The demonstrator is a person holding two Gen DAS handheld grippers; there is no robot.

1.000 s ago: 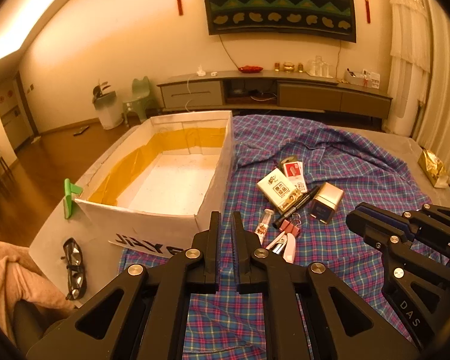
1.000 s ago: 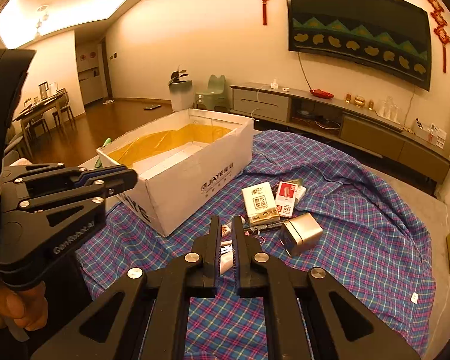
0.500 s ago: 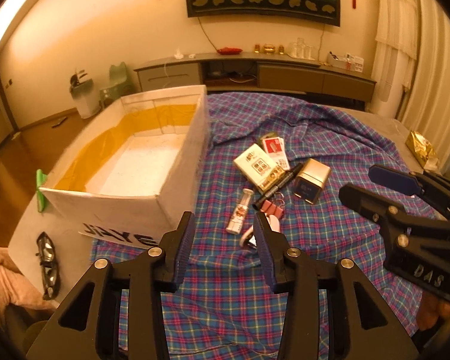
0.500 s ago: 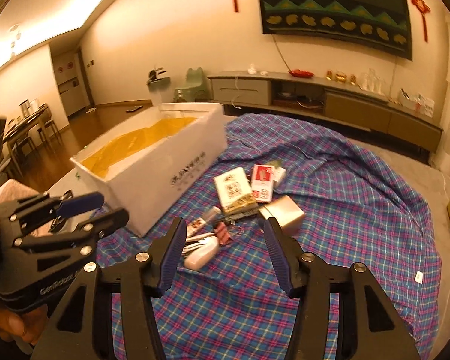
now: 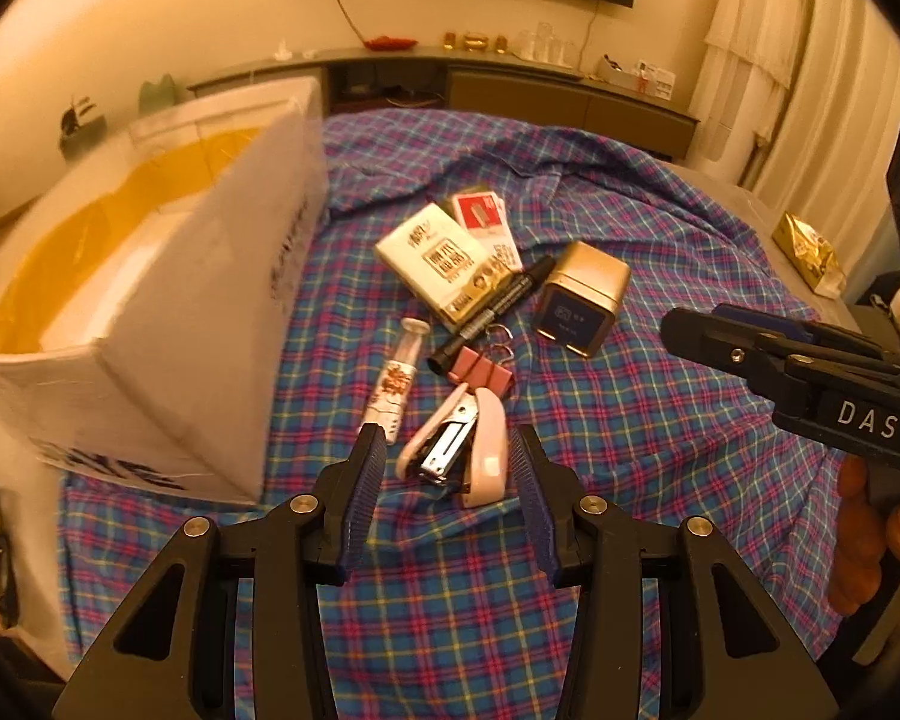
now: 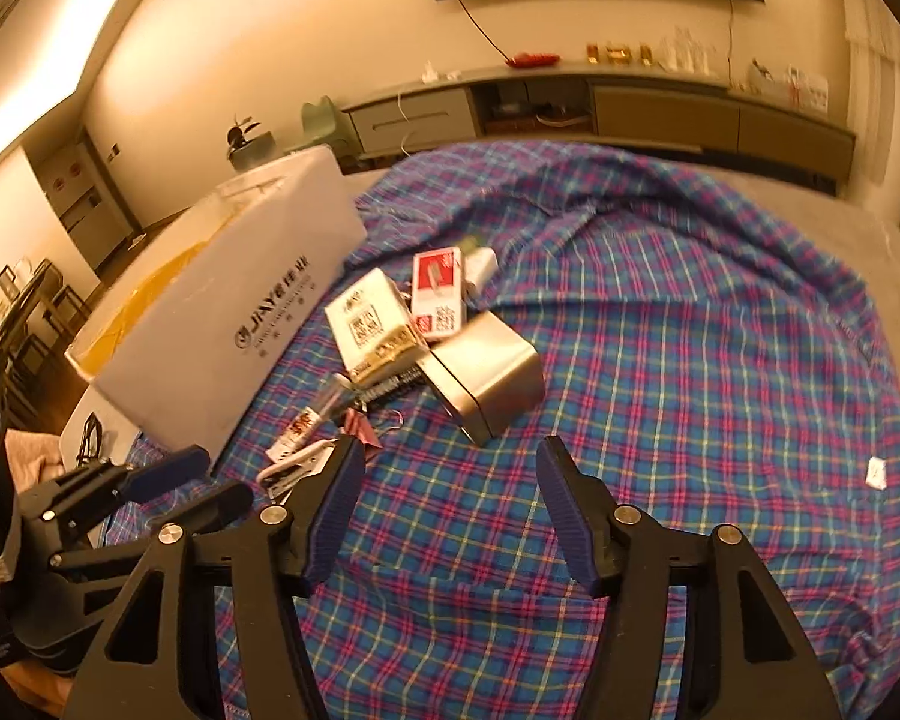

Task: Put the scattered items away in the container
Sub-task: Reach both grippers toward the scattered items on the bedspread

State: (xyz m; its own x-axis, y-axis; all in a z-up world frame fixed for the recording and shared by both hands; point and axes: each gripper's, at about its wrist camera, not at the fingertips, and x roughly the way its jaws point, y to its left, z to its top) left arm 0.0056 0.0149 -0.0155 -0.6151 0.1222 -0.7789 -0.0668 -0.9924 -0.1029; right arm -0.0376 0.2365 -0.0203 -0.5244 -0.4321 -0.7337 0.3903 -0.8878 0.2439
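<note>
Both grippers hang over the plaid cloth, jaws opening, gripping nothing.

The left gripper [image 5: 450, 450] frames the pale pink stapler [image 5: 462, 450], which lies on the blue-and-pink plaid cloth [image 5: 660, 420] between its blue-padded fingers without touching the pads. Beyond it sit a pink binder clip [image 5: 480, 369], a small clear tube with a red label [image 5: 393, 387], a black marker pen [image 5: 492, 315], a cream printed carton [image 5: 435, 261] and a red-and-white packet [image 5: 480, 213]. The right gripper [image 6: 450, 462] has only bare cloth between its fingers; the gold square tin [image 6: 492, 375] lies just ahead. The white open cardboard box with yellow tape inside [image 5: 210, 300] stands close on the left, its corner near the tube. Open cloth spreads to the right.
</note>
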